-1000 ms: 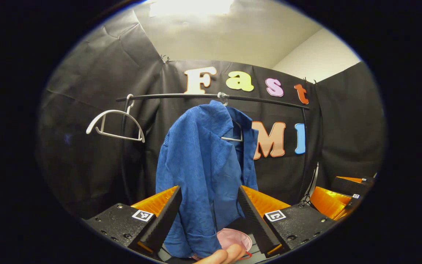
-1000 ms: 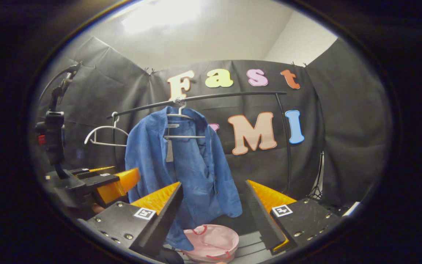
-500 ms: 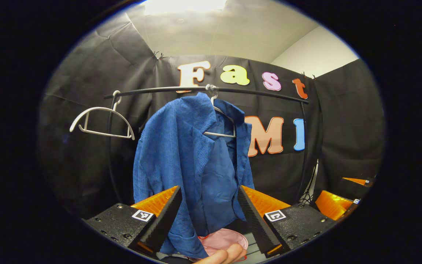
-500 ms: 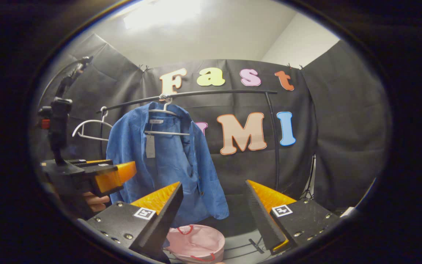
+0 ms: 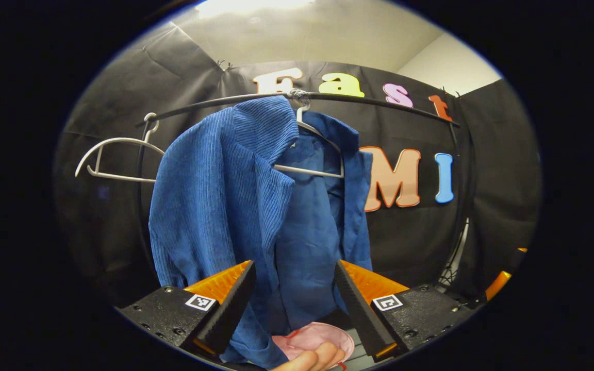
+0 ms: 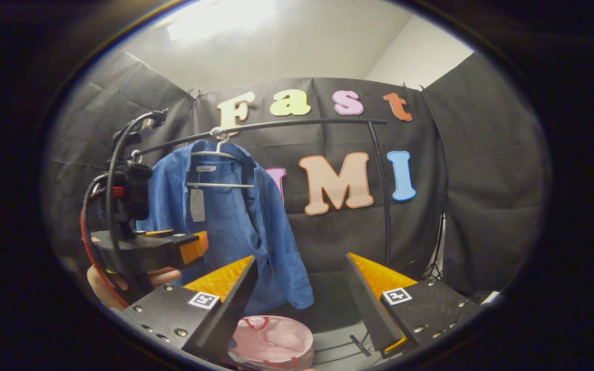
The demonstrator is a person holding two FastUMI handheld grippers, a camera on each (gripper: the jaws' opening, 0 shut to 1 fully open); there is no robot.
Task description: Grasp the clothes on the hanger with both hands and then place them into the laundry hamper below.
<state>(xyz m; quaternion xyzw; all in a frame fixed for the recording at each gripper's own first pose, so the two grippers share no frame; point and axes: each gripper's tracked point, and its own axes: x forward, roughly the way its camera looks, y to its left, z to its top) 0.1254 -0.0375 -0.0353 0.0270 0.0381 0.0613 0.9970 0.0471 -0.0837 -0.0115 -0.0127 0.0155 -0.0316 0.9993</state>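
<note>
Presently, garment: blue corduroy shirt (image 5: 256, 206) hanging on white wire hanger (image 5: 310, 154), black rail (image 5: 379, 103)
Hamper: pink round fabric laundry hamper (image 6: 276, 342) sitting below
Left gripper (image 5: 292, 304): fingers gaping apart, shirt hanging between
Right gripper (image 6: 302, 304): fingers gaping apart, holding nothing

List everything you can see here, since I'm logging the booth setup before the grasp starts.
shirt: one, blue, hanging open on a hanger at the middle of the rail.
hanger under the shirt: one, white, hooked on the rail.
spare hanger: one, white, bare, at the rail's left end.
rail: one, black, curved across the booth wall.
laundry hamper: one, pink with red handles, on the floor below the shirt.
hand: one, holding the left tool.
left tool: one, open, shirt hem between its fingers but not pinched.
right tool: one, open, aimed right of the shirt, holding nothing.
</note>
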